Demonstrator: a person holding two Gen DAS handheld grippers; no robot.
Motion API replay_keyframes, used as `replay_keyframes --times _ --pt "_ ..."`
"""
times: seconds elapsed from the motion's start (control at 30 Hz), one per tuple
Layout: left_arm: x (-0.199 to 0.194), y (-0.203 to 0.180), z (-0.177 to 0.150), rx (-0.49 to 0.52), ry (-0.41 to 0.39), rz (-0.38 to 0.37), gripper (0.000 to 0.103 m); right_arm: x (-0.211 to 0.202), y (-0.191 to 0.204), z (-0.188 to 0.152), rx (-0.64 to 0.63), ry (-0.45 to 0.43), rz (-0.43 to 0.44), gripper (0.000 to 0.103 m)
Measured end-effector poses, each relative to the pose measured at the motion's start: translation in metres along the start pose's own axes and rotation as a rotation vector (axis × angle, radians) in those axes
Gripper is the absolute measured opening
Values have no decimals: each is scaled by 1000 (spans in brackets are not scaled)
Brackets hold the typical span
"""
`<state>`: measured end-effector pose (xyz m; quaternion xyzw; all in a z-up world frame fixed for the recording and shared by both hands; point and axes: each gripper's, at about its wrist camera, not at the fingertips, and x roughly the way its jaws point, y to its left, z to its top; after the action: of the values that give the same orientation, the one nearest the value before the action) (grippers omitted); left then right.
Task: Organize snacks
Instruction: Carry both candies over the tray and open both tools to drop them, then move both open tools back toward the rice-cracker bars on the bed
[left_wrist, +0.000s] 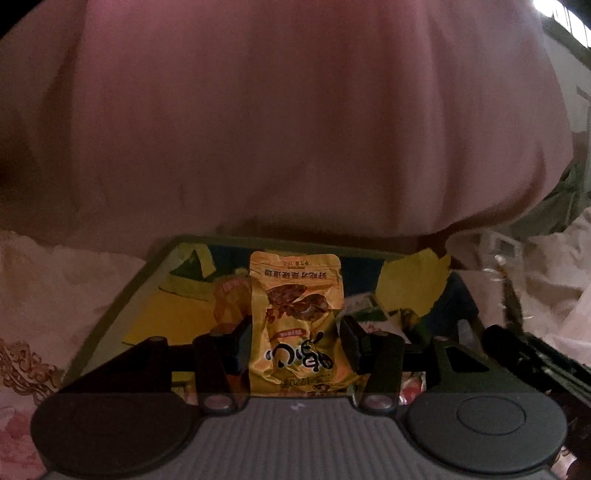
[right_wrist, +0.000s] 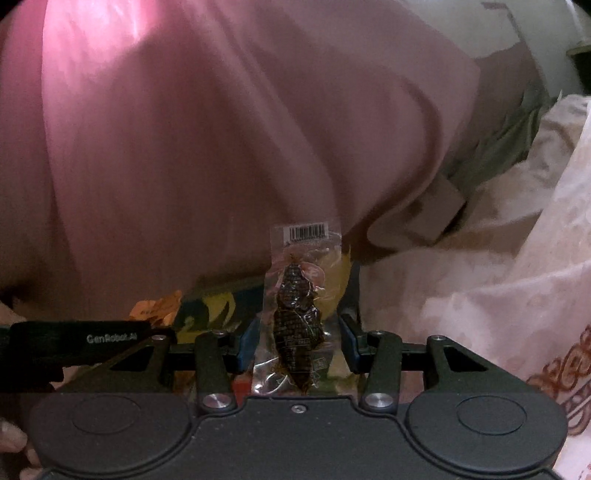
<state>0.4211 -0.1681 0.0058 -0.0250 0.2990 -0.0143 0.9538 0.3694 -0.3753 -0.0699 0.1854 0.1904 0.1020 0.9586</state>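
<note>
My left gripper (left_wrist: 295, 332) is shut on a golden snack packet (left_wrist: 295, 295) with dark print, which stands upright between the fingers. Under it lies an open box (left_wrist: 258, 242) with a green rim and a yellow and blue inside, with other snack wrappers in it. My right gripper (right_wrist: 297, 332), with blue pads, is shut on a clear packet (right_wrist: 299, 317) holding a dark snack, with a barcode at its top. This packet hangs over the same box (right_wrist: 207, 302). The left gripper's black body (right_wrist: 92, 343) shows at the left of the right wrist view.
A person's pink garment (left_wrist: 258, 129) fills the space just behind the box. White cloth with a reddish lace pattern (right_wrist: 480, 314) covers the surface around the box (left_wrist: 29, 295). Fingers of a hand (right_wrist: 11, 435) show at the lower left.
</note>
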Motion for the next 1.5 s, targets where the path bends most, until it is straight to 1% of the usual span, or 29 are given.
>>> replay_keyframes --times 0.13,0.3,0.53,0.7,0.77,0.83,0.9,0.97,1.03,1.07,1.1,1.13,1.17,1.23,1.27,1.33,1.4,1.5 --pt "6 3 -9 -22 34 -26 53 3 6 -6 -35 20 -6 49" --pt "5 6 -16 -31 51 -40 53 10 10 -9 -73 31 -18 49" --pt "4 8 -18 -21 79 -50 54 21 12 -13 -99 72 -23 49" --pt "6 11 -19 -40 94 -62 55 22 15 -14 -127 86 -29 50" --pt "6 12 -18 -51 96 -67 55 21 15 -15 -125 88 -28 52" --pt "5 13 -18 -64 100 -72 56 20 16 -14 -128 89 -31 56" --pt "3 15 -18 -79 102 -80 62 17 16 -13 -130 82 -36 60" --pt "1 16 -16 -97 105 -92 70 11 16 -11 -127 72 -40 65" --pt "-4 19 -14 -114 97 -97 75 4 15 -7 -120 54 -40 71" --pt "-7 19 -13 -120 90 -98 77 0 15 -5 -116 45 -40 73" --pt "-12 20 -11 -127 81 -98 79 -5 14 -3 -111 34 -42 78" --pt "-18 22 -9 -135 68 -95 84 -10 14 -1 -106 21 -45 83" --pt "-23 23 -6 -141 56 -89 89 -17 13 3 -100 5 -50 86" --pt "-36 25 -2 -144 21 -61 95 -30 10 10 -92 -26 -66 92" --pt "-42 25 1 -140 5 -48 98 -36 8 14 -87 -37 -75 93" --pt "-56 26 7 -126 -32 -15 102 -49 4 23 -70 -62 -93 99" --pt "-73 28 13 -117 -72 15 102 -64 0 32 -47 -94 -101 101" --pt "-96 32 19 -124 -114 23 102 -87 -1 41 -35 -130 -96 102"
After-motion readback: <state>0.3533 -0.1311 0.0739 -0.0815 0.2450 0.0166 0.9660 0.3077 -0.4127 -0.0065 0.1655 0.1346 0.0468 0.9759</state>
